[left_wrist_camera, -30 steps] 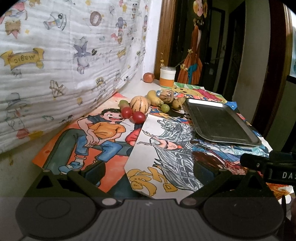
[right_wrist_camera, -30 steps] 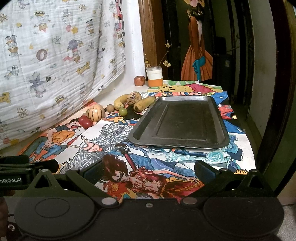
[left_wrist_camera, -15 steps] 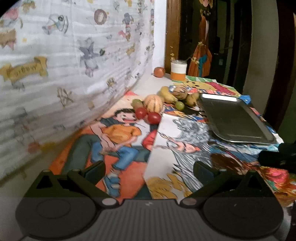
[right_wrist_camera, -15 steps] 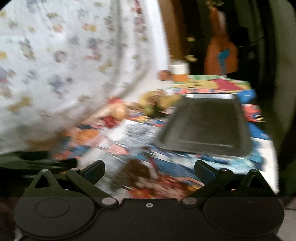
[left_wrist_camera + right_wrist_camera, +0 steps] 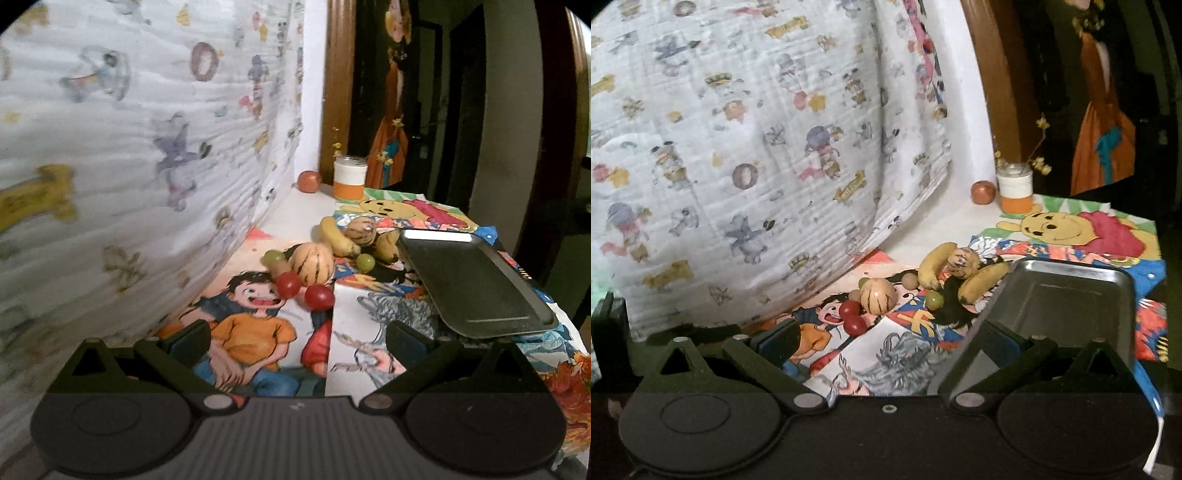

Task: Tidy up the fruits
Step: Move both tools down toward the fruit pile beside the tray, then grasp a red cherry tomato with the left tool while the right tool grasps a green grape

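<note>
A pile of fruit lies on the poster-covered table: two red tomatoes, a striped yellow melon, green grapes, bananas and a second striped fruit. A dark metal tray lies to their right, with nothing on it. My left gripper is open and empty, short of the tomatoes. My right gripper is open and empty, near the tray's left front corner.
A cartoon-print cloth hangs along the left. A white and orange jar and a round reddish fruit stand at the far back by a wooden door frame. The table edge runs along the right.
Both grippers have moved forward and left toward the fruit pile. The right gripper no longer shows in the left wrist view. Both stay open.
</note>
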The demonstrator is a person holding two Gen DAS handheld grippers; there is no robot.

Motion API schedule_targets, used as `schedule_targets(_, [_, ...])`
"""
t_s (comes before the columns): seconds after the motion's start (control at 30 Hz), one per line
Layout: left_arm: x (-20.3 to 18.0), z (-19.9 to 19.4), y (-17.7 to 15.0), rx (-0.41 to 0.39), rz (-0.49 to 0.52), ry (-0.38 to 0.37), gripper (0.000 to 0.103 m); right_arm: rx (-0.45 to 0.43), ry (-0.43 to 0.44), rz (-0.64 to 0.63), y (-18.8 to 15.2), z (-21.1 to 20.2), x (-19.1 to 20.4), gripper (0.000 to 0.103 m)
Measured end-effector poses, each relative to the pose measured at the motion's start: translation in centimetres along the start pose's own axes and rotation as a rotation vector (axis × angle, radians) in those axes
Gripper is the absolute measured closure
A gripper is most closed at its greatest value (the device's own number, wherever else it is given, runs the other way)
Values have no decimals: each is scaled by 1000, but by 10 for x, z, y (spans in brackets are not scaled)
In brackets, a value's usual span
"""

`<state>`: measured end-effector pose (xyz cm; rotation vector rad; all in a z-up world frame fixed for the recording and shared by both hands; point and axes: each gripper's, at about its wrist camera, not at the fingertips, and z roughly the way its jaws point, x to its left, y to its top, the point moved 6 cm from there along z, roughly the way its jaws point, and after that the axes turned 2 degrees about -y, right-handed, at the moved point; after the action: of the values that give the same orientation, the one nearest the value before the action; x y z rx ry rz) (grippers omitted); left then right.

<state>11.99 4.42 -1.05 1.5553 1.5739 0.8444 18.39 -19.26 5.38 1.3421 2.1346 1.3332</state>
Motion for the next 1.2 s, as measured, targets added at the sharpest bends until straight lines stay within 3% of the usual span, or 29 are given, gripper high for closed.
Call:
schedule_targets(0.23, [-7,34,10,27,5,-23,0,90,6,-92,29,58,-14,1])
schedule_targets(0.47, [-5,70,19,86,-57,-24,0,150,119,-73,48,114,-23,4])
schedule_targets(0.63, [-3,91,20,125,-80,-34,6,187,162,-119,45,149,-27,15])
schedule_targets(0.83, [-4,106,17,133,-107,-60,14,218,147,-176,30,181,-38,38])
schedule_targets(1.2, [-7,122,17,142,-121,-69,32,262,91,-158,17,218,-55,48])
